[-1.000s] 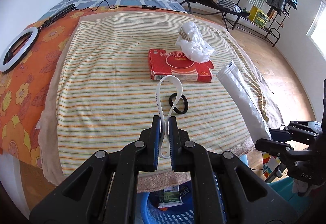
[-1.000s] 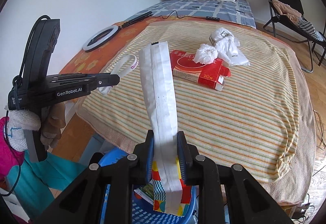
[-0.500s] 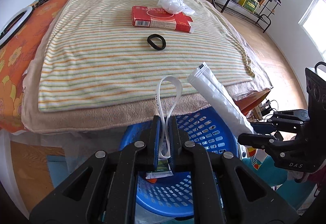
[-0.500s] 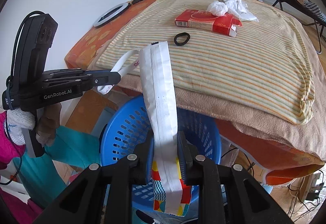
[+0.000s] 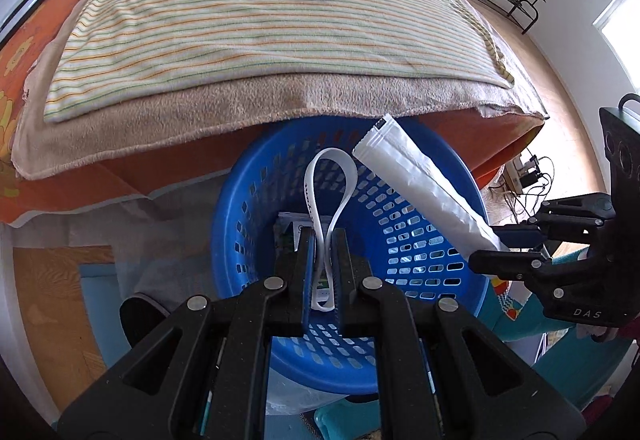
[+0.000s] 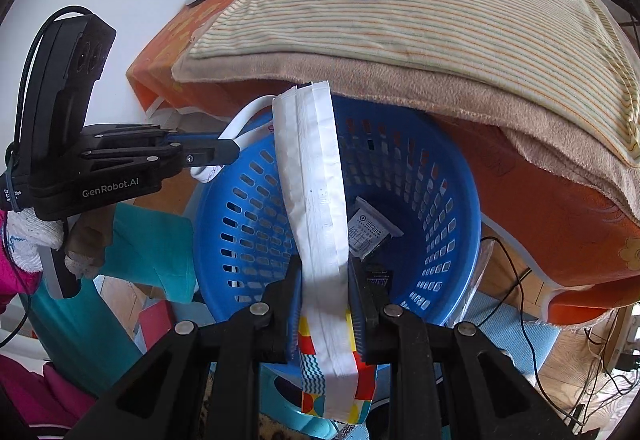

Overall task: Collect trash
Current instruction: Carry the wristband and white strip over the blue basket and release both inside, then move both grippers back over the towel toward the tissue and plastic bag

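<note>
Since moving off bed top 1 s ago: both grippers now hovering over blue basket (image 5: 460, 252). Left gripper (image 5: 323, 272) pinching white strap loop (image 5: 330, 184); right gripper (image 6: 325, 280) clamping white pouch (image 6: 316, 192). Nearing drop; box, tissue, ring awaiting.

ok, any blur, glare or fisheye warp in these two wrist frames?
Left wrist view: sharp; the window at right is blown out; the striped blanket bows upward. Right wrist view: also sharp, black vignette in the corners, soft even light; the white packet in the right tongs casts little shadow over the blue basket.
</note>
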A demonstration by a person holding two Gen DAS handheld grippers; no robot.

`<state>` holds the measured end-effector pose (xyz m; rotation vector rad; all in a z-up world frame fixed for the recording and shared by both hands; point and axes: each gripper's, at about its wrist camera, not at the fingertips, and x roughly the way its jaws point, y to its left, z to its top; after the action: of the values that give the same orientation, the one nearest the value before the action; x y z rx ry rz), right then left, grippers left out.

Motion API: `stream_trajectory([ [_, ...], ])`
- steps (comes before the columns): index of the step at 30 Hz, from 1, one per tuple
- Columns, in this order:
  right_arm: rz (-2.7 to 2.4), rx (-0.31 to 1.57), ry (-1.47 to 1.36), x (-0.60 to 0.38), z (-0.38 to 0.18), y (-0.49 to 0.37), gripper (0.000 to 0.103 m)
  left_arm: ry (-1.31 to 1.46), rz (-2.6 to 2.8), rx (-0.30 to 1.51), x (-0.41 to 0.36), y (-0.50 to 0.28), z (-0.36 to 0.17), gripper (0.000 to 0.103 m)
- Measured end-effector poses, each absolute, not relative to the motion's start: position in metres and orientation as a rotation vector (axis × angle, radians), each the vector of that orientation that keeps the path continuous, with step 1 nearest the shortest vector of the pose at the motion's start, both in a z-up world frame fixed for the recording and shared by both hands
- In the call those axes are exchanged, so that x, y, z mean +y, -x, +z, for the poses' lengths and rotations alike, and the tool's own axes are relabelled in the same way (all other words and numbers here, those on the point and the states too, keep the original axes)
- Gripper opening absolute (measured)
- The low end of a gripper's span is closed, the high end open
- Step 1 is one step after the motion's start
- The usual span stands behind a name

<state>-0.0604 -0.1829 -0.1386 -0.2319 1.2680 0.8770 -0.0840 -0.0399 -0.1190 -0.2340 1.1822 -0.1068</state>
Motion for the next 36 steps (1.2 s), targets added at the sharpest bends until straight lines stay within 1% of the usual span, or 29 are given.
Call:
stream_trajectory([
  [9,0.835,1.329,0.208,-0.189,-0.153,0.053,0.021,0.221,-0.111,1.253,-0.047,0.086,-0.144,0.006],
  [19,0.812,1.363,0.194,-0.192,-0.161,0.049,0.021,0.209,-0.12,1.287,-0.054,0.083,-0.152,0.006],
  [22,0.802,1.357,0.184,-0.192,-0.159,0.047,0.025,0.212,-0.116,1.294,-0.054,0.082,-0.154,0.006],
  [25,0.793,1.358,0.174,-0.193,-0.159,0.045,0.026,0.215,-0.107,1.295,-0.053,0.081,-0.153,0.006],
  [27,0.787,1.354,0.168,-0.194,-0.158,0.043,0.028,0.216,-0.105,1.298,-0.053,0.08,-0.153,0.015],
  [28,0.785,1.354,0.167,-0.194,-0.158,0.043,0.029,0.216,-0.1,1.296,-0.053,0.08,-0.153,0.027],
  [29,0.781,1.351,0.168,-0.194,-0.158,0.042,0.031,0.216,-0.097,1.29,-0.053,0.08,-0.152,0.034],
  [30,0.777,1.348,0.17,-0.194,-0.157,0.042,0.035,0.214,-0.094,1.287,-0.053,0.08,-0.152,0.034],
  [31,0.772,1.344,0.172,-0.194,-0.157,0.042,0.043,0.211,-0.094,1.288,-0.053,0.079,-0.151,0.034],
  [32,0.768,1.34,0.172,-0.194,-0.156,0.041,0.049,0.21,-0.093,1.289,-0.053,0.079,-0.151,0.038],
  [33,0.767,1.335,0.172,-0.194,-0.155,0.041,0.051,0.212,-0.093,1.287,-0.053,0.079,-0.151,0.04],
  [35,0.766,1.327,0.173,-0.195,-0.153,0.04,0.055,0.217,-0.089,1.282,-0.052,0.078,-0.15,0.049],
  [36,0.761,1.323,0.176,-0.195,-0.153,0.04,0.057,0.216,-0.084,1.279,-0.051,0.078,-0.149,0.051],
])
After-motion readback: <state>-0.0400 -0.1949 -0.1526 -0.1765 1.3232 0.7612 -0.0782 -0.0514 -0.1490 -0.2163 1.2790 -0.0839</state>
